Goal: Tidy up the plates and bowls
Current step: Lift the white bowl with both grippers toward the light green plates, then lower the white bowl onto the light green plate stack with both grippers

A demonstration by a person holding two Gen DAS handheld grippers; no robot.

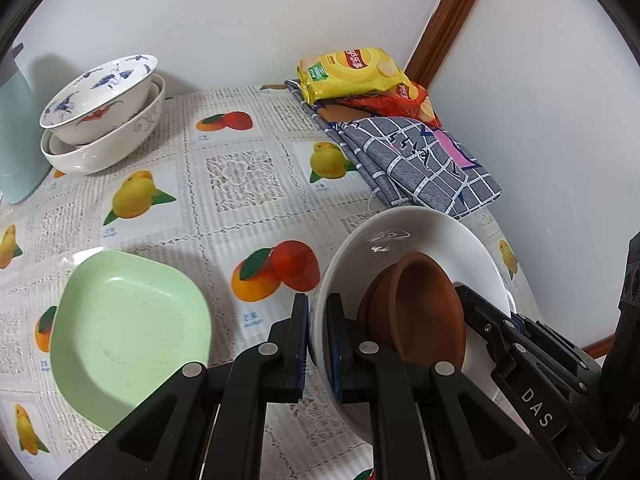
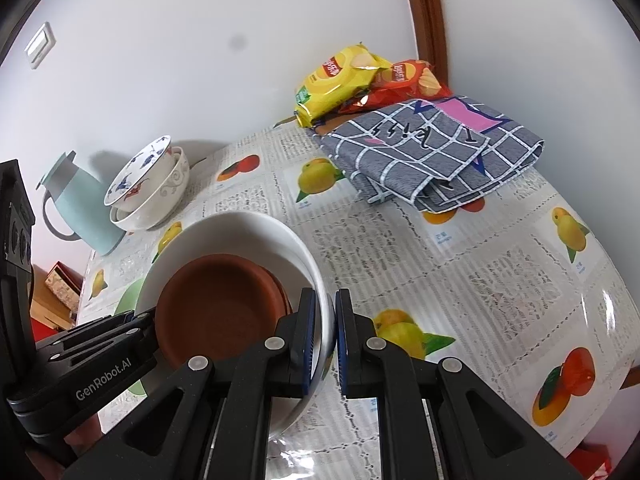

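Observation:
A large white bowl (image 1: 420, 232) (image 2: 240, 228) is held tilted above the fruit-print tablecloth, with brown clay dishes (image 1: 420, 308) (image 2: 216, 304) nested inside it. My left gripper (image 1: 318, 320) is shut on the bowl's left rim, one finger inside and one outside. My right gripper (image 2: 326, 332) is shut on the opposite rim in the same way. A pale green plate (image 1: 128, 332) lies on the table to the left of the bowl. At the back left, a blue-patterned bowl (image 1: 100, 96) sits stacked in a white bowl (image 1: 108, 148).
A folded grey checked cloth (image 1: 420, 160) and chip bags (image 1: 352, 72) lie at the back right by the wall. A light blue jug (image 2: 80, 204) stands behind the stacked bowls. The table edge curves along the right (image 2: 624, 320).

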